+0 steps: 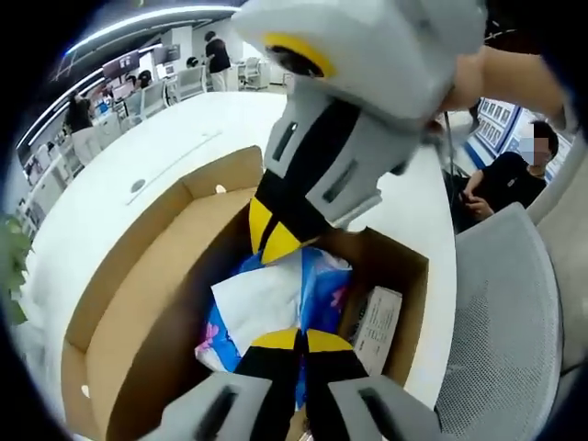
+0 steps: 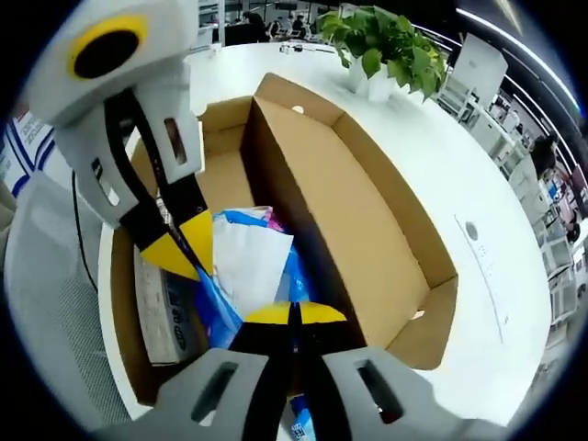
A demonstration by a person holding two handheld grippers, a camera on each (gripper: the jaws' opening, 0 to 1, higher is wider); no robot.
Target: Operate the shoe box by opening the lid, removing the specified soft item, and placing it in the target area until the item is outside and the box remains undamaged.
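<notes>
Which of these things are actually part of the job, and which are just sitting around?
Part of the job:
- shoe box, lid already open
- blue and white soft pack inside the box
- left gripper and right gripper, both shut on the pack

Just lying about:
- small printed carton in the box
- potted plant
- grey mesh chair
- white table

Left tongs and right tongs both have jaws pressed together, tips facing each other closely.
</notes>
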